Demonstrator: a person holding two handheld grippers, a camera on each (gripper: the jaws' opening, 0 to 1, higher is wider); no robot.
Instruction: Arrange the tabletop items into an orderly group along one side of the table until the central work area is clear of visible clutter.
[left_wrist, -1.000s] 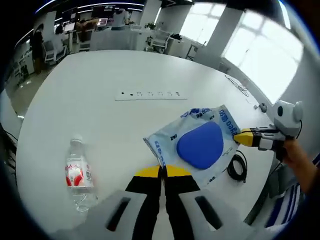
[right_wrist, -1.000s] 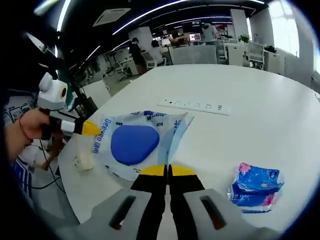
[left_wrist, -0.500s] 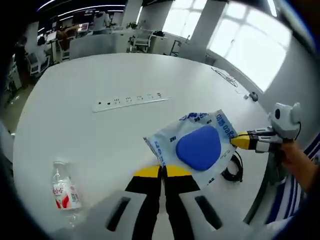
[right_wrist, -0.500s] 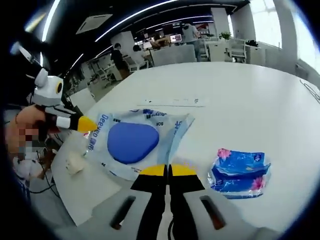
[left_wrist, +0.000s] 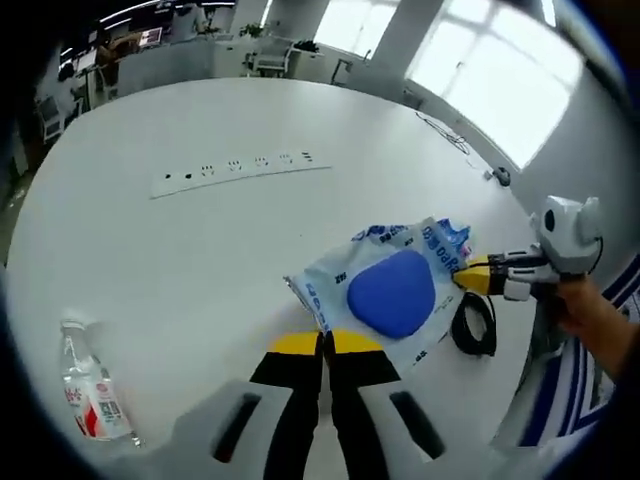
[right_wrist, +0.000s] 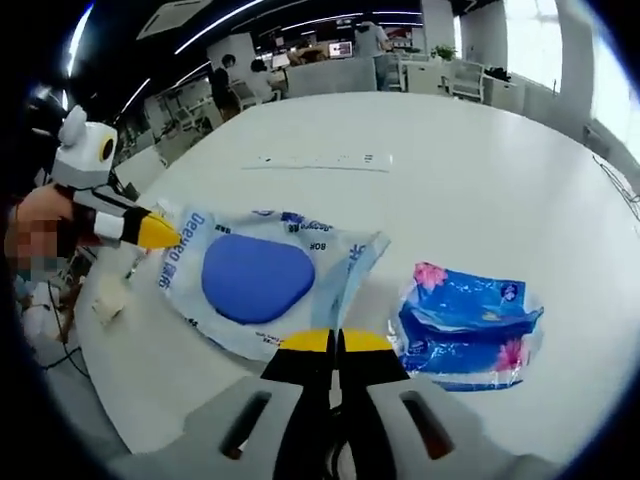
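A clear wipes pouch with a blue oval lid is held between both grippers over the white table. In the left gripper view my left gripper is shut on the pouch's near edge, and the right gripper pinches its far right edge. In the right gripper view the pouch lies ahead, my right gripper is shut on its near edge, and the left gripper grips its left edge. A blue tissue pack lies just right of the pouch. A water bottle lies at the lower left.
A white power strip lies across the table's middle. A black cable coil rests near the table edge by the right gripper. A crumpled pale object sits at the left edge. An office with desks and people lies beyond.
Both grippers keep hold of the pouch and have carried it closer to the blue tissue pack. Both views have shifted, so the bottle now sits lower left.
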